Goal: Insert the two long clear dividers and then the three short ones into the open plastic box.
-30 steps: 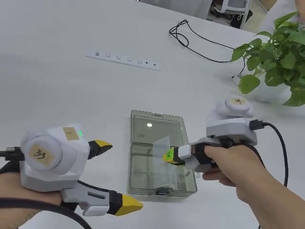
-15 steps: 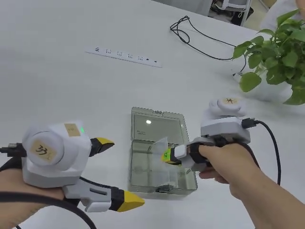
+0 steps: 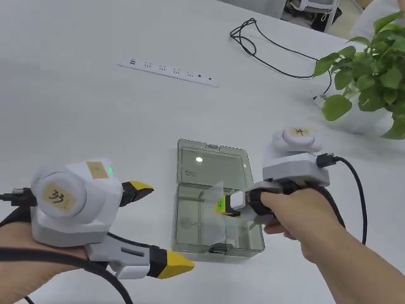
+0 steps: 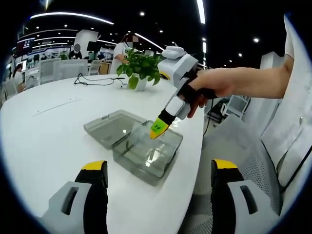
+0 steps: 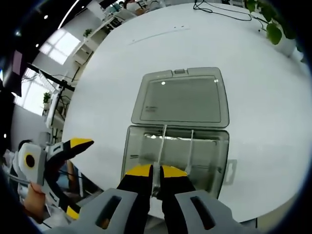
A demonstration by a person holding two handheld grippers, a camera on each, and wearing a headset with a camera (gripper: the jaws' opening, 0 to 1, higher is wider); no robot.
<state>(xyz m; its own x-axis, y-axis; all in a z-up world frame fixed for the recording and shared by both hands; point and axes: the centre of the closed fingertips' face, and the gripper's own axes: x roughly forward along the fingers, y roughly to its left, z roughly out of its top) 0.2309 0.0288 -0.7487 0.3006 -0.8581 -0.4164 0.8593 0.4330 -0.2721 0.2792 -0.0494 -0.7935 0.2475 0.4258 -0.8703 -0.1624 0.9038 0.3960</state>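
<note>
The open clear plastic box (image 3: pixel 190 221) lies on the white table, its lid (image 3: pixel 212 166) folded flat behind it. My right gripper (image 3: pixel 223 205) hovers over the tray, shut on a clear divider (image 3: pixel 217 221) that hangs edge-down into the box. In the right gripper view the jaws pinch that divider (image 5: pixel 156 178) at its near end. Two clear dividers (image 5: pixel 163 139) stand in the box (image 5: pixel 214 156), running away from the hinge wall. My left gripper (image 3: pixel 158 225) is open and holds nothing, left of the box and apart from it. The left gripper view shows the box (image 4: pixel 146 153) and the right gripper (image 4: pixel 157 128) above it.
A white power strip (image 3: pixel 168 69) lies at the back of the table. A black cable (image 3: pixel 272 44) loops at the far right, next to a potted plant (image 3: pixel 367 69). The table edge (image 4: pixel 190 161) runs close behind the box in the left gripper view.
The head camera has drifted a little. My right gripper still holds the divider over the box, with the hand slightly further left. The left gripper stays open in place.
</note>
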